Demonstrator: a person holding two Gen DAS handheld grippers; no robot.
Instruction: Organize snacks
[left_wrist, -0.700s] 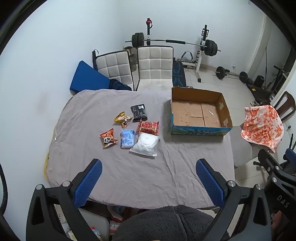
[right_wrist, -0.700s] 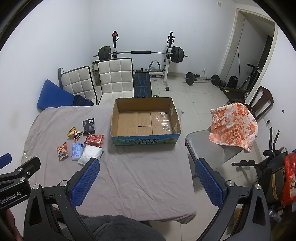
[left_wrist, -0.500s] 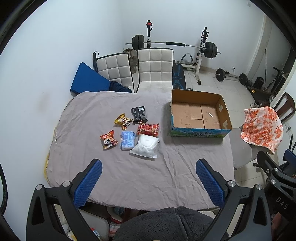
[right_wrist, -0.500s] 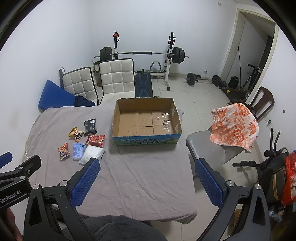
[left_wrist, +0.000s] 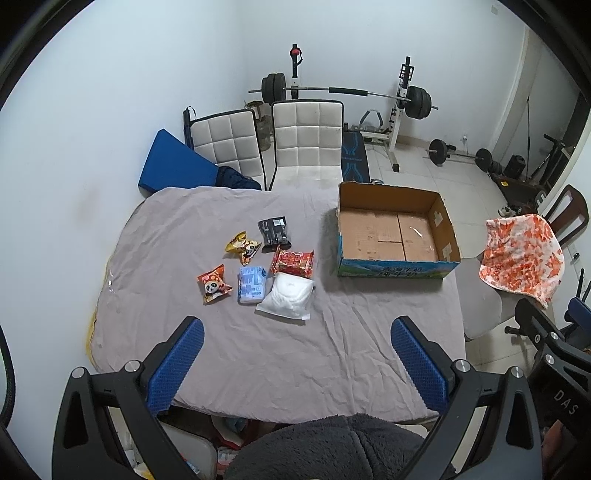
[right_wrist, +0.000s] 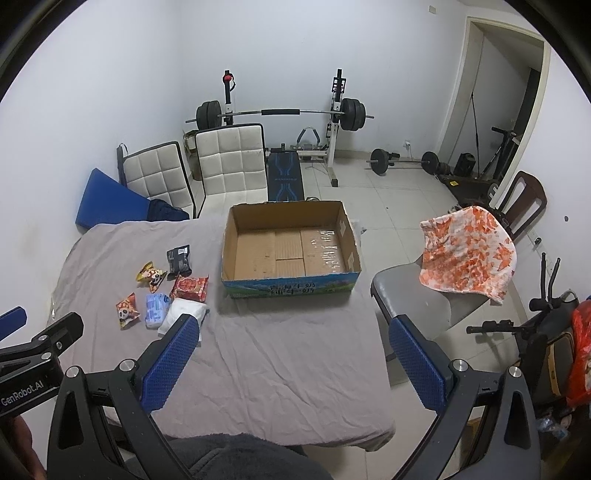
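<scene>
Inspection finds nothing packed. The cardboard box (left_wrist: 397, 236) stands empty on the counter (left_wrist: 295, 350). Six snack packets lie clustered well to the left of the box; the white packet (left_wrist: 287, 301) is the cluster's nearest member to the operator, its long axis running roughly away from the operator.

Left tongs (left_wrist: 295, 363): spread wide, holding nothing, raised above the counter's near edge, with the white packet directly ahead.

Right tongs (right_wrist: 293, 363): likewise spread, empty, facing the box.

Judgement: the left is better placed for the first pick.
</scene>
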